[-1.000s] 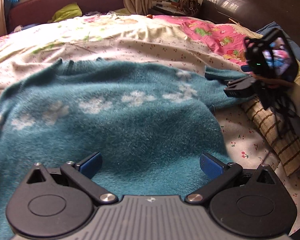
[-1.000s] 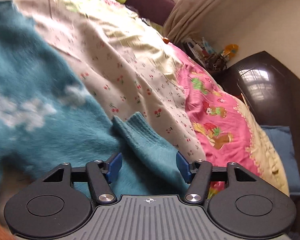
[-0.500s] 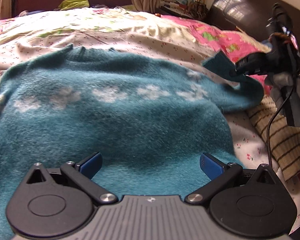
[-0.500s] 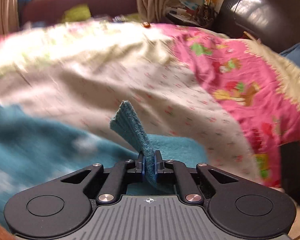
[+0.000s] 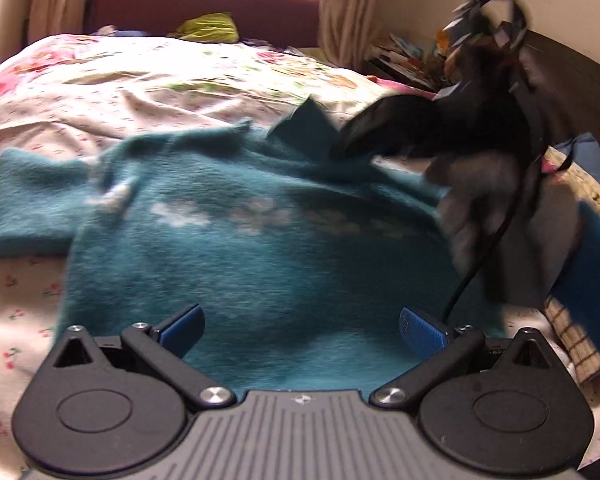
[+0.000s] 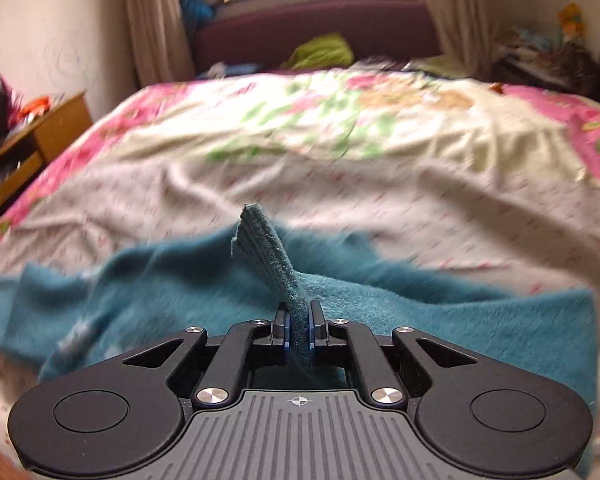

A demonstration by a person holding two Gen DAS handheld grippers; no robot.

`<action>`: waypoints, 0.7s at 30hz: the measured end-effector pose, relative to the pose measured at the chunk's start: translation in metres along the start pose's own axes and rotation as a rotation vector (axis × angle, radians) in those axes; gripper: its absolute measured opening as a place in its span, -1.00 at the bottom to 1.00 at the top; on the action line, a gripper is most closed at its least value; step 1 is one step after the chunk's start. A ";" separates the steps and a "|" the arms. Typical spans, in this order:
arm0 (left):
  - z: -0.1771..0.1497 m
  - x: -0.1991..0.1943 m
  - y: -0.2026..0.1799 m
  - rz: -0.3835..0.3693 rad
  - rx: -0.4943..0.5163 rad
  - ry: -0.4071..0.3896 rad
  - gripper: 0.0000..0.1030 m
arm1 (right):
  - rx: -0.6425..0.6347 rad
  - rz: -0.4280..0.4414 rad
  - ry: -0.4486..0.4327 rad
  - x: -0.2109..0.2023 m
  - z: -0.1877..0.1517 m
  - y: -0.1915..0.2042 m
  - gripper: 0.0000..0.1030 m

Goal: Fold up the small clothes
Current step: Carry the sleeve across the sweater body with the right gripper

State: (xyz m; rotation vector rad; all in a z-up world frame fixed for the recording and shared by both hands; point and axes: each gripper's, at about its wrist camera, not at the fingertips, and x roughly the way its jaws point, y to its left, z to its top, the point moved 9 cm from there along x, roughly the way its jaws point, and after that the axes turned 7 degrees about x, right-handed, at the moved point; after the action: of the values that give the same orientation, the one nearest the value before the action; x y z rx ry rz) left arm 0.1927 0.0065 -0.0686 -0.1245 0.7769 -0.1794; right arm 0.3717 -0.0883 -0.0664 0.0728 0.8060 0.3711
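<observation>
A teal sweater (image 5: pixel 260 248) lies spread across the floral-quilted bed (image 5: pixel 148 92), sleeves running sideways. The right hand-held gripper (image 6: pixel 298 330) pinches a cuff (image 6: pixel 268 252) that stands upright; the left hand-held gripper (image 5: pixel 300 326) hovers spread above the hem.
</observation>
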 end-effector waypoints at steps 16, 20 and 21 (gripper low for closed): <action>-0.014 0.007 0.031 0.055 -0.036 0.010 1.00 | -0.260 -0.037 -0.023 0.022 -0.036 0.062 -0.82; -0.013 0.008 0.031 0.059 -0.027 0.010 1.00 | -0.314 -0.022 -0.002 0.022 -0.037 0.073 -0.81; -0.013 0.008 0.031 0.061 -0.028 0.010 1.00 | -0.316 -0.022 -0.002 0.023 -0.038 0.073 -0.80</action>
State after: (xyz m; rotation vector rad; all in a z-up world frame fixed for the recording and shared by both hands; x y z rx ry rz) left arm 0.1928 0.0343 -0.0889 -0.1259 0.7926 -0.1111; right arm 0.3375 -0.0151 -0.0945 -0.2301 0.7377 0.4736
